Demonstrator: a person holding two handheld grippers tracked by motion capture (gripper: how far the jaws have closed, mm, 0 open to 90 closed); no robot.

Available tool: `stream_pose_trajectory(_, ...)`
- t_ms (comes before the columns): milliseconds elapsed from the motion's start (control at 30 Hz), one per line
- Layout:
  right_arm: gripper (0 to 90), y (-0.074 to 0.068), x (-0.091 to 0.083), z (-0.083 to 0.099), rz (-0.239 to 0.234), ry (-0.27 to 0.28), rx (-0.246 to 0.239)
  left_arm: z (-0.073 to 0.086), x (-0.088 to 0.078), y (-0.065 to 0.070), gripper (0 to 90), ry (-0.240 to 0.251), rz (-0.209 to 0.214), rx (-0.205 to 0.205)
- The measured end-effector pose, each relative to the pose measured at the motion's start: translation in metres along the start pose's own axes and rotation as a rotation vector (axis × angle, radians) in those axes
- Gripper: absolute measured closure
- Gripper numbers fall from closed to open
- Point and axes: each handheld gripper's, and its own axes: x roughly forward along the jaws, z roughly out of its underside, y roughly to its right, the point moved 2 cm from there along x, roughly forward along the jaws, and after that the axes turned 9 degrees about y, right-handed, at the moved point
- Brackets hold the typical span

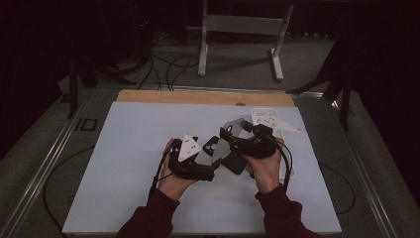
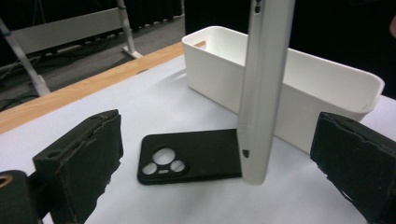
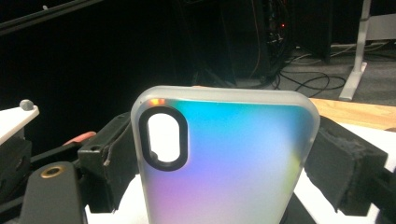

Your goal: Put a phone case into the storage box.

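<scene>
Starting nearest the person: what is each claw doing? (A)

The right gripper (image 3: 226,158) is clenched on the translucent case (image 3: 233,154), a pad against each long edge. The left gripper (image 2: 217,140) is released, its jaws standing wide with neither pad touching anything. (B)

And where does that case sit relative to the left one? (A)

Right in its gap. In the left gripper view it is seen edge-on, long axis upright and leaning slightly, nearer the right-hand jaw than the other, with its lower end hanging just above the bench (image 1: 138,148). So the left claw is the free one closest to it, and closing would meet the case's broad faces, not its edges. (B)

That sounds like the hinge of the next move. (A)

I'd judge so: whether the left takes hold or backs out, the thin upright profile is what it has to line up with, since a tilt would let the shell slip or flex. (B)

What lies beyond? (A)

Just past the hanging case, a black case (image 2: 196,156) lies flat on the bench, camera holes toward the left claw. Farther on stands the white bin (image 2: 299,88), which in the high view lies along the bench's right edge toward its far right corner. The two cases look apart, though I can't be certain. (B)
</scene>
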Motion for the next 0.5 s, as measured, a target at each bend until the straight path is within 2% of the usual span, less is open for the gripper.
stream_pose_trajectory(133, 16.9, 0.004, -0.001, -0.004, 0.018, 0.003, -0.010, 0.000, -0.005, -0.006, 1.2, 0.013, -0.024, 0.018)
stream_pose_trajectory(400, 16.9, 0.011, 0.000, -0.005, 0.036, -0.001, -0.020, 0.002, -0.012, -0.015, 0.1, 0.018, -0.050, 0.014)
stream_pose_trajectory(500, 16.9, 0.014, 0.001, -0.007, 0.055, 0.003, -0.021, 0.005, -0.019, -0.024, 0.0, 0.014, -0.073, 0.018)
